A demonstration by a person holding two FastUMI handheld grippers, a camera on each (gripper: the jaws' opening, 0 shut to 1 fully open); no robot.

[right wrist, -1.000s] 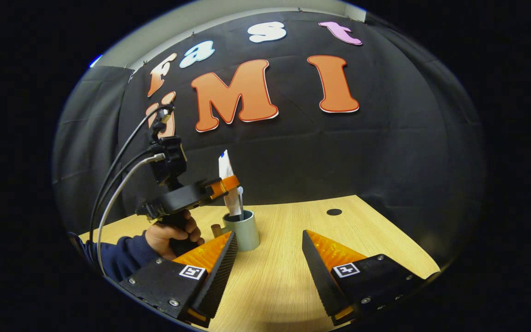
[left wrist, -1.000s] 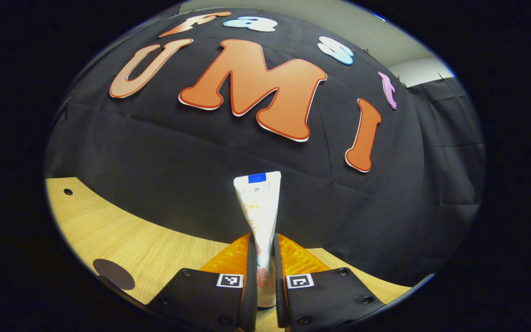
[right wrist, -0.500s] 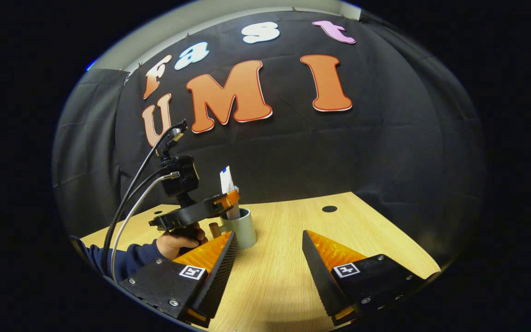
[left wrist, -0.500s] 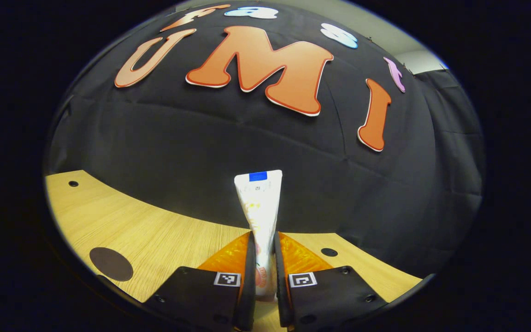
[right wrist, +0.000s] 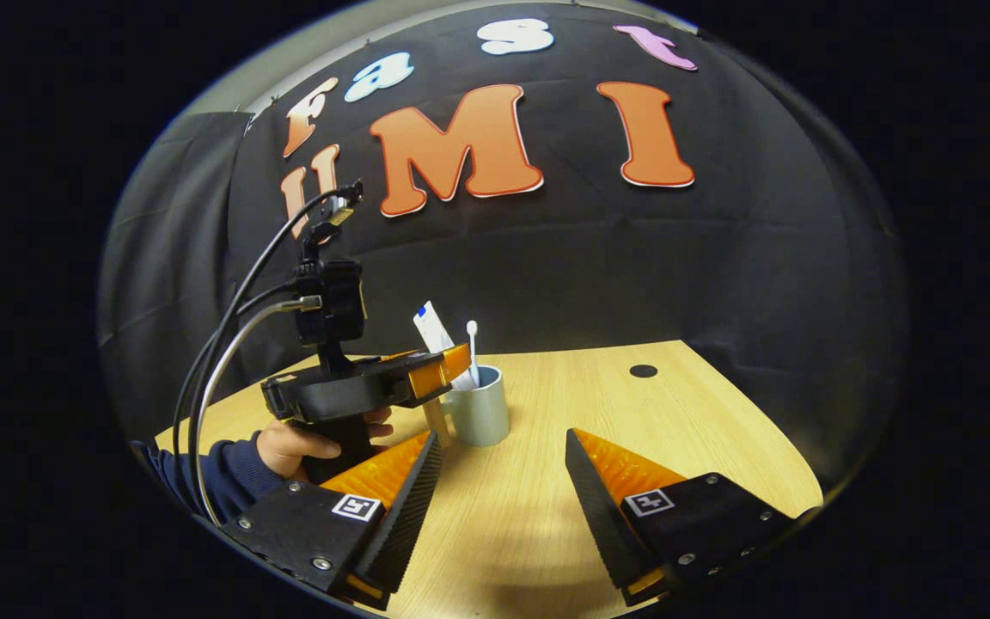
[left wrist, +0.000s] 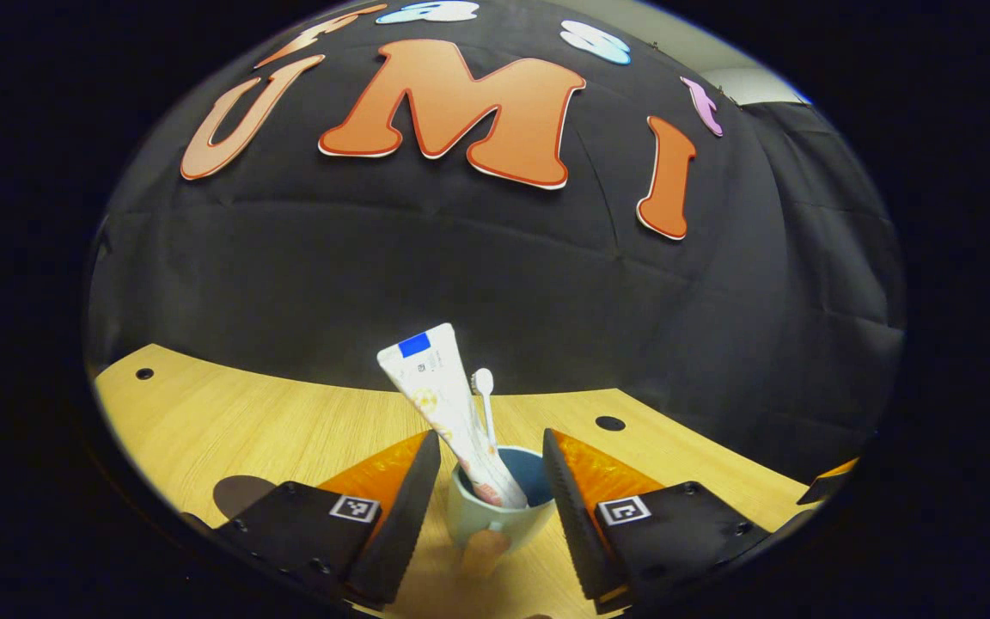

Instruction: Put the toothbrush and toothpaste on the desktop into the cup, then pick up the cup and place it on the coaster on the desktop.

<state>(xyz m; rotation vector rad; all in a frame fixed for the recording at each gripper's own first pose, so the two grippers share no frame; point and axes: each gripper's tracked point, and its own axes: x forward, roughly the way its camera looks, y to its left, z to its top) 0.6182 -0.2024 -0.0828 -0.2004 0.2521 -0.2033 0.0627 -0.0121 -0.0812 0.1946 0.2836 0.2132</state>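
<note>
Now | left gripper point(left wrist: 488, 481) level, jaws wide astride cup point(left wrist: 495, 516) | right gripper point(right wrist: 499, 481) jaws wide, empty

At lower centre of the left gripper view, a cup point(left wrist: 495, 516) stands on the desktop point(left wrist: 289, 430) holding a toothpaste tube point(left wrist: 448, 404) leaning left and a toothbrush point(left wrist: 485, 404) upright just right of it; a coaster point(left wrist: 237, 494) lies lower left.
</note>
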